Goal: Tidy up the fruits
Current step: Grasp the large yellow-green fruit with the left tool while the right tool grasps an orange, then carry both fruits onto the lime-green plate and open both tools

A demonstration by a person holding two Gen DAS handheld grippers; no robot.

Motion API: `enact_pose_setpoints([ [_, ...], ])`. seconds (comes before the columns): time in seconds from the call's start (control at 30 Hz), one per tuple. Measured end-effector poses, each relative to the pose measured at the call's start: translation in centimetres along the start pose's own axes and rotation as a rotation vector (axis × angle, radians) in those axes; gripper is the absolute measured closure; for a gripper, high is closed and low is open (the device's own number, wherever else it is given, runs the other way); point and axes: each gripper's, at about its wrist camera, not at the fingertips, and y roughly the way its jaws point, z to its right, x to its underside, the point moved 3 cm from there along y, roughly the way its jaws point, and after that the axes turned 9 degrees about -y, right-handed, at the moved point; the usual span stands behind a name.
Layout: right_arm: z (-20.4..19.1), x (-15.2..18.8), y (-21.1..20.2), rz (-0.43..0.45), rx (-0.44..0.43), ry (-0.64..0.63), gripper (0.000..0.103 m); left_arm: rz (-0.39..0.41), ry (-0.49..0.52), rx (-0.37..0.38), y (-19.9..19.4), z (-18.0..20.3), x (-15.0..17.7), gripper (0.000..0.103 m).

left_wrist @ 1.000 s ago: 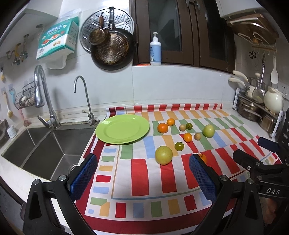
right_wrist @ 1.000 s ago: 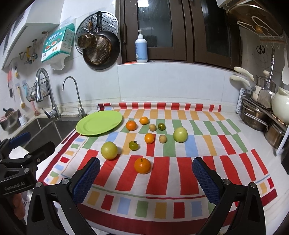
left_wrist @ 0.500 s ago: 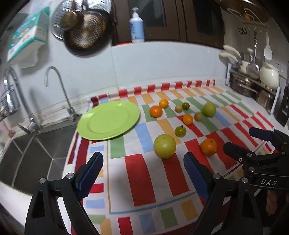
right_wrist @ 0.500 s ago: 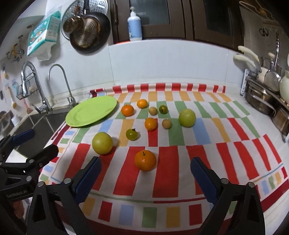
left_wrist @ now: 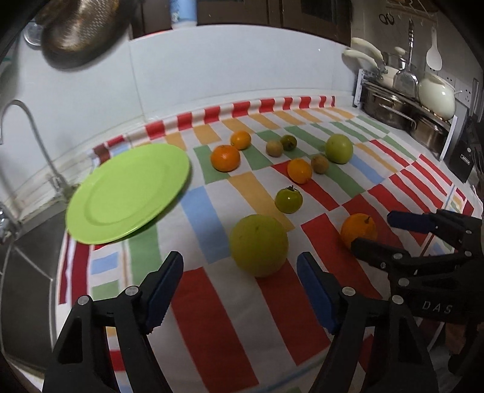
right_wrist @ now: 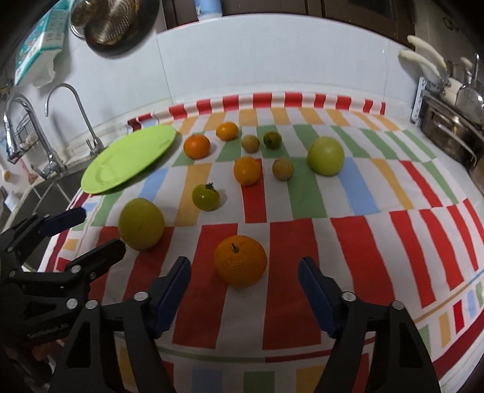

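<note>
Several fruits lie on a striped cloth (left_wrist: 211, 302). A large yellow-green fruit (left_wrist: 258, 245) sits just ahead of my open left gripper (left_wrist: 240, 290), a little right of its centre line. A stemmed orange (right_wrist: 240, 261) sits just ahead of my open right gripper (right_wrist: 245, 291), between its finger lines. A small green tomato (right_wrist: 206, 197), more oranges (right_wrist: 196, 146), small brown fruits (right_wrist: 282, 168) and a green apple (right_wrist: 326, 155) lie farther back. An empty green plate (left_wrist: 127, 193) lies at the back left. Both grippers are empty.
A steel sink (left_wrist: 27, 272) with taps (right_wrist: 75, 115) lies left of the cloth. A dish rack with pots (left_wrist: 405, 112) stands at the right. Pans (right_wrist: 121, 21) hang on the tiled wall behind.
Both grippers have moved forward and down towards the fruits. The large yellow-green fruit and the stemmed orange now sit much closer to the fingertips. Nothing was grasped.
</note>
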Motion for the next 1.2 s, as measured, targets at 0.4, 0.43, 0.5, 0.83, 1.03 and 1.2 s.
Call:
enact_pose_setpoints([
  [0.4, 0.2, -0.5, 2.1, -0.063, -0.029, 0.005, 0.055, -0.066, 0.007, 0.068, 3.3, 0.4, -0.9, 0.049],
  [0.43, 0.2, -0.5, 2.2, -0.065, -0.035, 0.004, 0.056, -0.069, 0.006, 0.074, 3.3, 0.4, -1.0, 0.052],
  [0.5, 0.2, -0.6, 2.2, -0.064, -0.044, 0.001, 0.06, -0.073, 0.005, 0.079, 3.5, 0.5, -1.0, 0.054],
  [0.83, -0.1, -1.3, 2.2, -0.058, -0.053, -0.021, 0.061, -0.077, -0.033, 0.077, 3.3, 0.1, -1.2, 0.055],
  [1.03, -0.8, -2.5, 1.7, -0.025, -0.063, -0.051, 0.061, -0.039, -0.065, 0.048, 1.9, -1.2, -1.9, 0.055],
  [1.2, -2.2, -4.7, 1.5, 0.021, -0.096, -0.088, 0.061, -0.007, -0.102, 0.015, 0.7, -3.1, -3.2, 0.055],
])
